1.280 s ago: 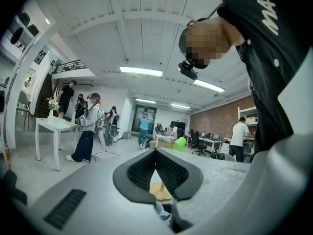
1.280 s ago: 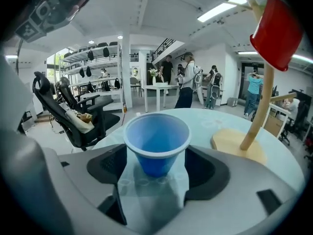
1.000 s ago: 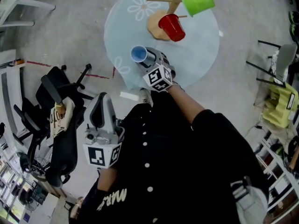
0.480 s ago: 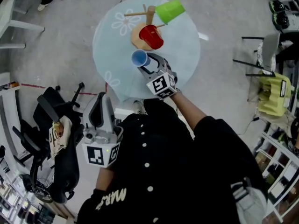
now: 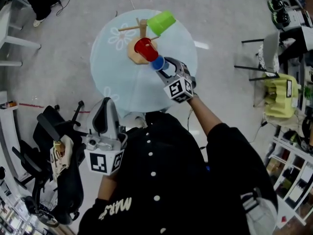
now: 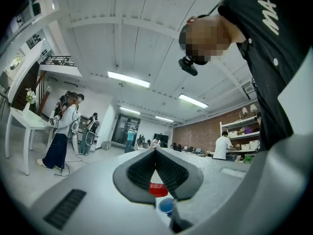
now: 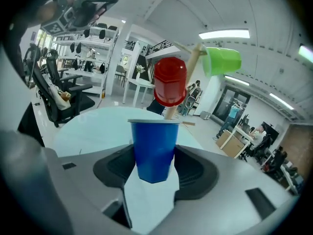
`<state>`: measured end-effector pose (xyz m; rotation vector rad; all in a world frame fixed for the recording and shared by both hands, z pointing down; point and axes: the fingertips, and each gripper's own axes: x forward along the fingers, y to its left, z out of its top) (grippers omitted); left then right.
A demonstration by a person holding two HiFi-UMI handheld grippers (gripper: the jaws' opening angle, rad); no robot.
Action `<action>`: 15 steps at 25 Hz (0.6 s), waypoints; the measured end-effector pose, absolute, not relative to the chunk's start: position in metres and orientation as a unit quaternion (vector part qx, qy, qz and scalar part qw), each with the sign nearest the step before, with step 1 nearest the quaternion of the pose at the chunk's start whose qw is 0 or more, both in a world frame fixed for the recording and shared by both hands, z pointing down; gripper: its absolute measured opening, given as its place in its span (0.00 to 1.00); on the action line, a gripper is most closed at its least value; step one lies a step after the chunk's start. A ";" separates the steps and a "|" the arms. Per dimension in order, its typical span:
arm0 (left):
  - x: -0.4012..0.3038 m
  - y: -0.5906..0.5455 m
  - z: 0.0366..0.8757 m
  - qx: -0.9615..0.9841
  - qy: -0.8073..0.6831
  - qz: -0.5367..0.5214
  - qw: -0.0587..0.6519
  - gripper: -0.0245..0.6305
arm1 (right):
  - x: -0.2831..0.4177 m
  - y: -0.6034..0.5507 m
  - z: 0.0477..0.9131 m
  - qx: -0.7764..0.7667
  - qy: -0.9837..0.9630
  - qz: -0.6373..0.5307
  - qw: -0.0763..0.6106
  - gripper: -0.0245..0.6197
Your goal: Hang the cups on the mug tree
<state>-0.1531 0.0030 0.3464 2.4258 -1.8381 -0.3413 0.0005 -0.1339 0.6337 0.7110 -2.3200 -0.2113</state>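
Observation:
My right gripper (image 5: 165, 65) (image 7: 154, 163) is shut on a blue cup (image 5: 159, 64) (image 7: 154, 149), held over the round glass table (image 5: 112, 77) just right of the wooden mug tree (image 5: 142, 29) (image 7: 188, 72). A red cup (image 5: 145, 49) (image 7: 169, 81) and a green cup (image 5: 161, 22) (image 7: 222, 61) hang on the tree's pegs. The blue cup's mouth faces the red cup, close to it. My left gripper (image 5: 106, 112) (image 6: 156, 153) is shut with nothing in it, held low by the person's body, away from the table.
A black office chair (image 5: 61, 155) stands at the left. A chair with a yellow-green bag (image 5: 281, 99) is at the right, with shelves (image 5: 293, 180) below it. A bare peg (image 5: 127, 28) sticks out left of the tree.
My right gripper has carried the blue cup up and across the table to right beside the red cup on the tree. The left gripper stays low by the body.

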 end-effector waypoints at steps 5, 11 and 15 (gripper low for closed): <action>-0.150 -0.002 0.343 0.789 -0.602 -0.115 0.037 0.03 | 0.028 -0.177 0.628 0.274 -0.876 -0.120 0.378 0.43; -0.155 -0.003 0.341 0.783 -0.610 -0.118 0.035 0.03 | 0.039 -0.214 0.626 0.268 -0.855 -0.159 0.415 0.43; -0.155 -0.006 0.341 0.780 -0.613 -0.117 0.035 0.03 | 0.038 -0.234 0.625 0.261 -0.843 -0.179 0.436 0.43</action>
